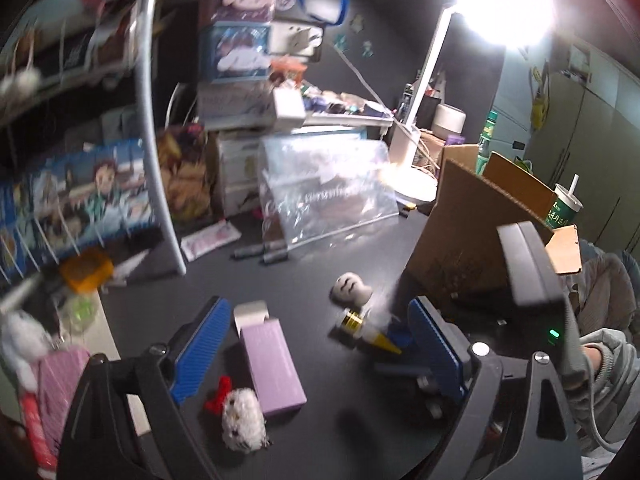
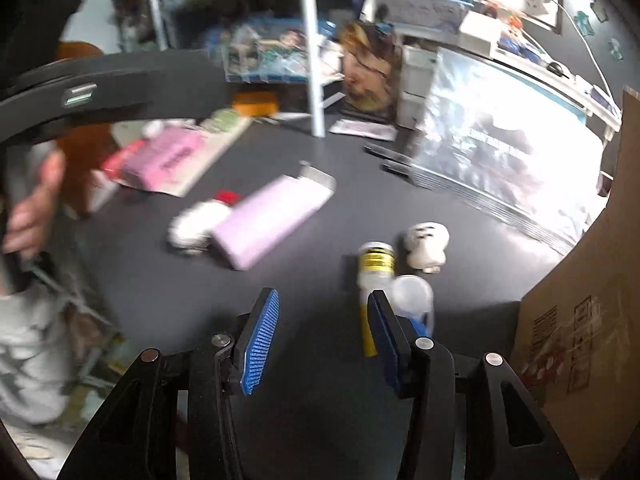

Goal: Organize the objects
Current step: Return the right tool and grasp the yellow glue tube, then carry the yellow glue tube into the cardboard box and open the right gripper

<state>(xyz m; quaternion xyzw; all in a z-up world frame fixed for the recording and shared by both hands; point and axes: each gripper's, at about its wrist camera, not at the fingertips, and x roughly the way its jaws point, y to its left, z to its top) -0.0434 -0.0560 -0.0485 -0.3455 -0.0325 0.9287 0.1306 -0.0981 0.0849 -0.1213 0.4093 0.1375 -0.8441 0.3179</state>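
Both grippers gape; lilac box [image 1: 272,366] between left gripper's [image 1: 316,350] fingers.

Both views are dim overall, with strong barrel distortion that bends straight lines near the edges and leaves black corners. In the left wrist view, a white desk lamp head [image 1: 504,8] at upper right is blown out to pure white and casts a flare across the crinkled clear plastic bag [image 1: 324,188]. The right wrist view shows the same bag [image 2: 508,160] overexposed. Motion blur smears the left side of both views, most heavily the lilac rectangular box [image 2: 268,220]. Soft shadows lie on the matte black tabletop [image 1: 304,280].
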